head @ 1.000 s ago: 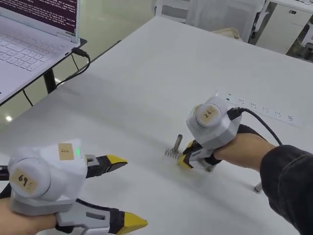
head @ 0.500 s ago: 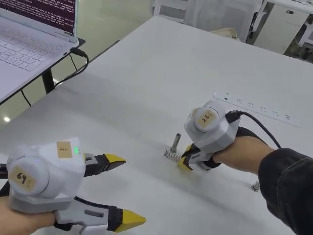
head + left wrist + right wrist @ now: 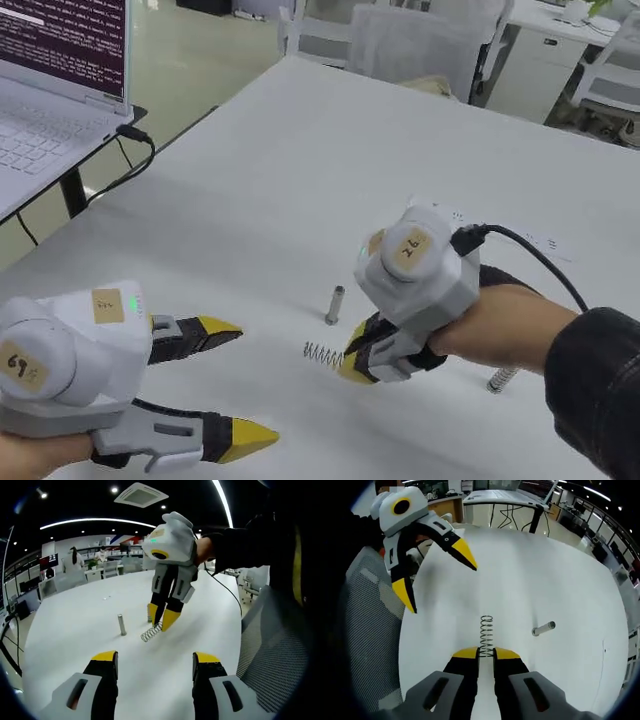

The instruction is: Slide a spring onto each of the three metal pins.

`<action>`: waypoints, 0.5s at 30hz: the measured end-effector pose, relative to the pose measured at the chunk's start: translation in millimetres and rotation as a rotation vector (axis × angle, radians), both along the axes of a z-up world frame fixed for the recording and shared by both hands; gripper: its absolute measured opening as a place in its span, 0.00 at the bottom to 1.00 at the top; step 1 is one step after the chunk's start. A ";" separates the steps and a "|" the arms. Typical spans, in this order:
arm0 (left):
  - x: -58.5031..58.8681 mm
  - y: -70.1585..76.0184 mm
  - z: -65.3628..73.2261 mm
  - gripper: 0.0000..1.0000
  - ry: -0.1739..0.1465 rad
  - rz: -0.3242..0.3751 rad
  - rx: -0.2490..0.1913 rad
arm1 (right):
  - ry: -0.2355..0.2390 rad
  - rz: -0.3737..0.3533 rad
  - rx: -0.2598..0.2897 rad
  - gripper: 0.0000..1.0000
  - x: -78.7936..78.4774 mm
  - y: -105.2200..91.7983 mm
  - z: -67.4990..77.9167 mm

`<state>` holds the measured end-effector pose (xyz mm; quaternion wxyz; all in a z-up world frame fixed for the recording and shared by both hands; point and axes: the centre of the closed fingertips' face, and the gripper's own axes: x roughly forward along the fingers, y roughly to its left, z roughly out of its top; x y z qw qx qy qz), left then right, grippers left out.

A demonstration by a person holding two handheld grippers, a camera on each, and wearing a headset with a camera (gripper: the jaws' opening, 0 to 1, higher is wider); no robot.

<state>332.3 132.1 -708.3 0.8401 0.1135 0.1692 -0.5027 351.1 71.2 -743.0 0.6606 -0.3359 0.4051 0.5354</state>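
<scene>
One metal pin, upright on the white table. One spring, just beside the pin on its near side and not touching it, one end pinched between the almost-closed jaws of the right gripper; a second spring lies well off to the pin's right, past the holding hand. Left gripper, jaws wide and holding nothing, well apart from the pin at its near left.
</scene>
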 end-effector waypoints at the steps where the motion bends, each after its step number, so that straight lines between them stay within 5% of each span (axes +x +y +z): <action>1: 0.0 -0.3 2.0 0.53 -0.008 -0.006 0.003 | 0.001 0.009 0.001 0.08 -4.1 1.1 2.1; 15: -15.8 -17.5 16.3 0.27 -0.057 -0.119 0.030 | 0.032 0.094 0.056 0.08 -41.1 14.7 32.2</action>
